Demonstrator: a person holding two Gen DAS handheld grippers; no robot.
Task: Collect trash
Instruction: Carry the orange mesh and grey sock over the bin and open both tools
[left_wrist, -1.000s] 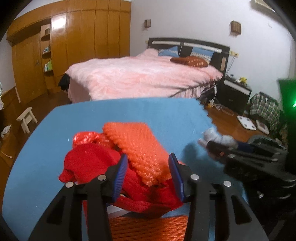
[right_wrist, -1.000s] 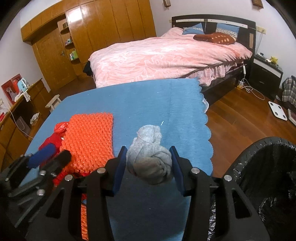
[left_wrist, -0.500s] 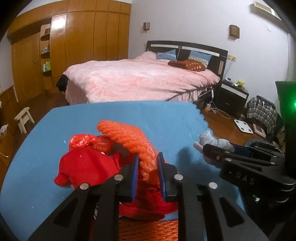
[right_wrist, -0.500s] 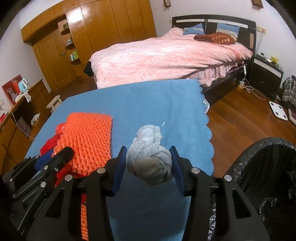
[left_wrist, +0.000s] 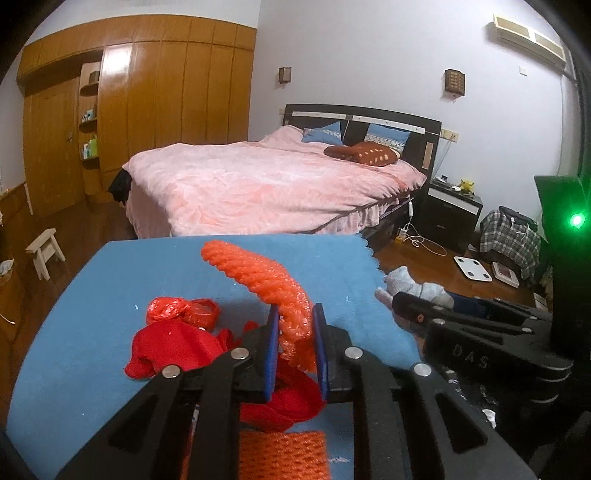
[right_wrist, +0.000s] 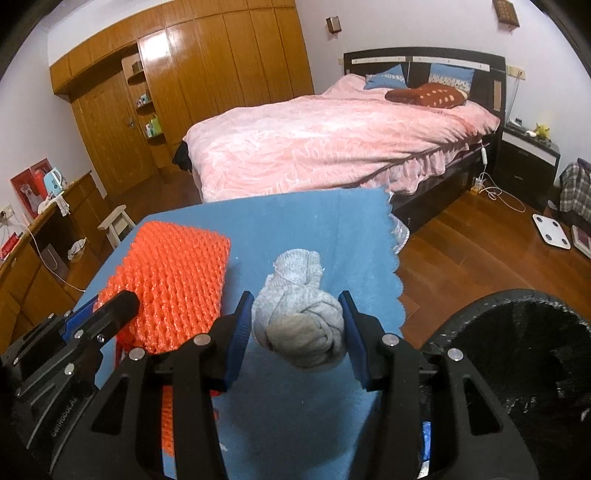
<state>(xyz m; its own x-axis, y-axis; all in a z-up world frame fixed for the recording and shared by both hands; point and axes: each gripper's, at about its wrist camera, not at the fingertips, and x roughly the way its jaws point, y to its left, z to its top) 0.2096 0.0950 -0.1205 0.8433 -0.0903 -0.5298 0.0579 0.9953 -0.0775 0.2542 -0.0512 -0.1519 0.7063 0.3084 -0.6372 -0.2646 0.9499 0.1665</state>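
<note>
**Both grippers loaded, trash lifted off blue surface**

Left gripper (left_wrist: 295, 345): jaws have just been closing and now pinch an orange foam net (left_wrist: 266, 280) near its lower end. The net curves up and away from the blue pads, its far end free in the air above the blue surface (left_wrist: 92, 295). From the right wrist view the same net (right_wrist: 173, 284) shows as a broad orange mesh sheet, with the left gripper (right_wrist: 88, 317) at its near edge.

Right gripper (right_wrist: 295, 332): pads clamped on both sides of a balled grey sock (right_wrist: 301, 321), jaws partly apart around its bulk. The sock sits above the surface's scalloped right edge. In the left wrist view it (left_wrist: 413, 286) pokes out past the right gripper's (left_wrist: 391, 301) black fingers.

Still lying on the surface: a red cloth (left_wrist: 173, 345), a crumpled red plastic bag (left_wrist: 177, 308) just behind it, and a second piece of orange net (left_wrist: 282, 456) at the near edge, under the left gripper.

Bin with black liner (right_wrist: 517, 369) stands on the wooden floor, low right, just beside the surface.

Background: bed with pink cover (right_wrist: 332, 140), wooden wardrobe (right_wrist: 184, 74), white stool (left_wrist: 44, 251).
</note>
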